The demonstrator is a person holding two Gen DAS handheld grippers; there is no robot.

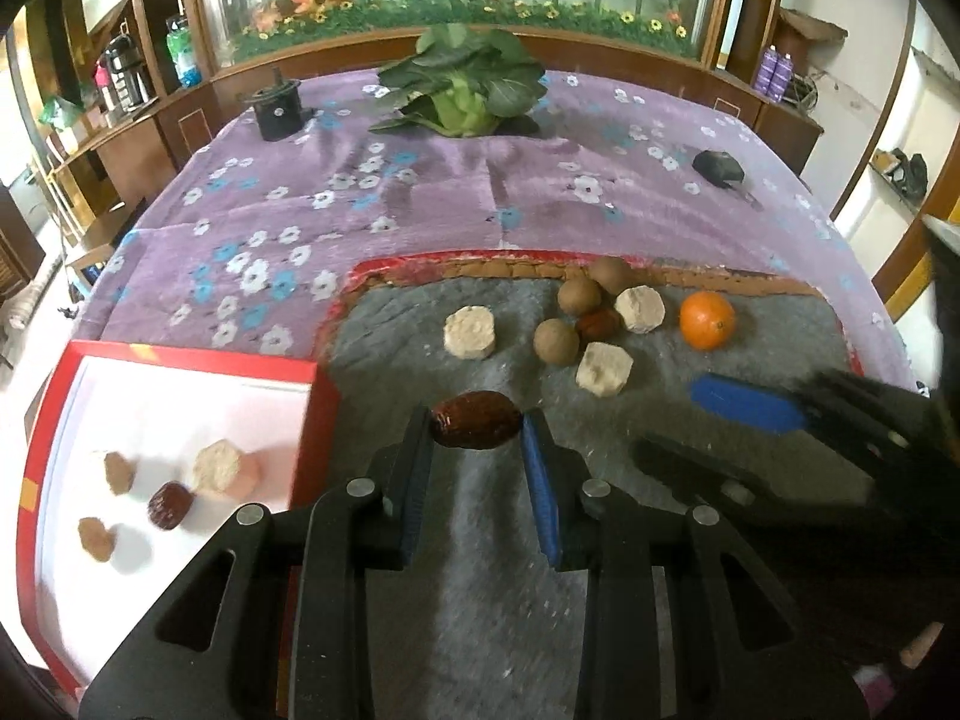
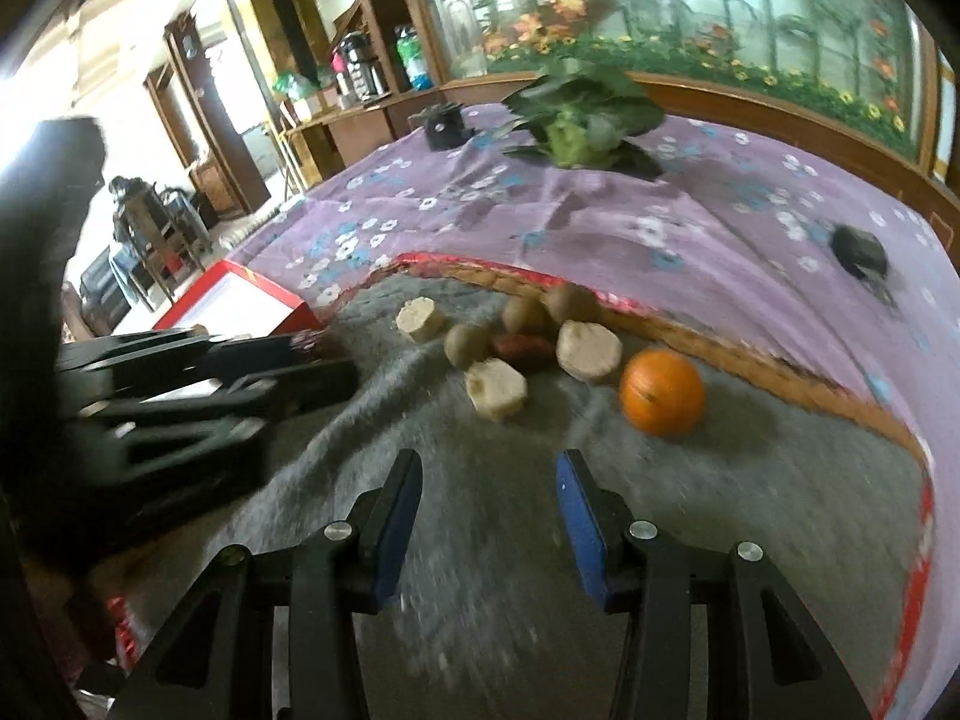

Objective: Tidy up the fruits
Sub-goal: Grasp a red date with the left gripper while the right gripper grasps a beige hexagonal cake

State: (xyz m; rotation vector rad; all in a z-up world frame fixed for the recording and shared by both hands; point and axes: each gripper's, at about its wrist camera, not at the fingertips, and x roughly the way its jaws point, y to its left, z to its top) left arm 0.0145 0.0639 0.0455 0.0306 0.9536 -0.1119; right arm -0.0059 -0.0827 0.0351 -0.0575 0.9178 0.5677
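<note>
The left gripper [image 1: 477,429] has its fingers closed on a red date [image 1: 476,420], pinched end to end, so the date's long axis runs straight across from one finger to the other. The date hangs just above the grey mat [image 1: 420,540], close to the corner of the red tray [image 1: 180,360], which lies to the gripper's left. On the tray's white floor sit another date [image 1: 170,504], a pale cake [image 1: 219,468] and two brown pieces, so the held date's place is probably there: a short carry leftward over the tray's rim, then a release. The left hand is plainly the nearer to the tray. The right gripper [image 2: 487,501] hangs over the mat with its fingers partly open and nothing between them. Ahead of it, a little to the right, lies an orange [image 2: 662,391]; further on a cluster of cakes, brown round fruits and one more date [image 2: 522,347] waits on the mat. The orange is the right hand's nearest piece, well apart from the tray.
</note>
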